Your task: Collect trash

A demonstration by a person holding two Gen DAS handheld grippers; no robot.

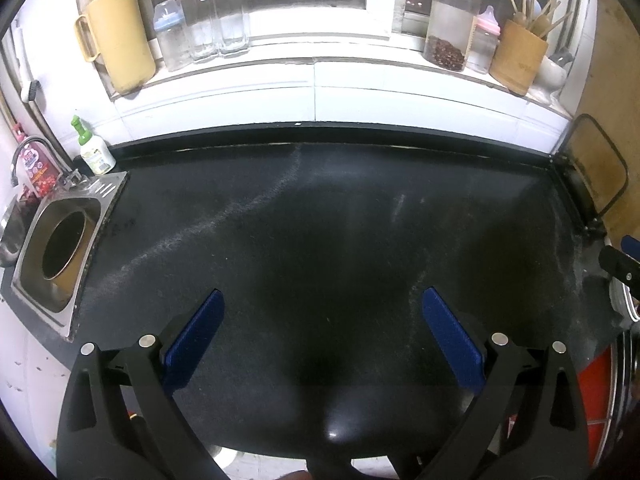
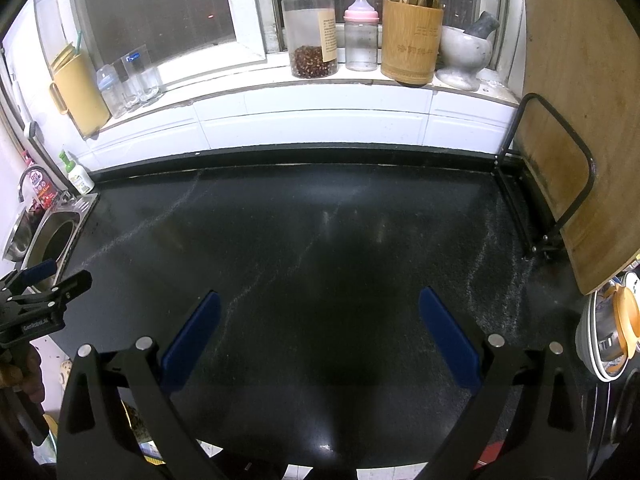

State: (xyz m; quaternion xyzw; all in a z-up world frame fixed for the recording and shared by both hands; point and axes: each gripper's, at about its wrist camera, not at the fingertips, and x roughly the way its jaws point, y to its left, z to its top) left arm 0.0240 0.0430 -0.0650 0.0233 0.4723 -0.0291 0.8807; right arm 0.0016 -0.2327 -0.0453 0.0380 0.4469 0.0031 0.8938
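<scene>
Nearest to each camera are the 2 blue pads of its own tool: the left gripper [image 1: 322,300] hangs over the near part of the black counter [image 1: 320,220] with its jaws spread wide and nothing between them, and the right gripper [image 2: 320,300] is in the same released state, also with nothing in it. Both are held low and level, facing the window; I judge this is a resting pose from which either one can reach forward. In the right wrist view the left gripper is seen from the side, near the sink [image 2: 52,236], so the 2 tools stand side by side and well apart. As for the trash itself, I cannot find any piece of it: the counter shows only pale streaks and reflections, and no bin or bag is visible. The round opening in the steel sink [image 1: 64,248] may be a place for waste, but this is only a guess. Jars and bottles stand on the windowsill, such as the glass jar [image 2: 310,34] with dark seeds, probably to keep the work surface free. A wooden board [image 2: 576,120] leans in a black wire rack [image 2: 560,184] at the right, upright, likely so it can dry.
</scene>
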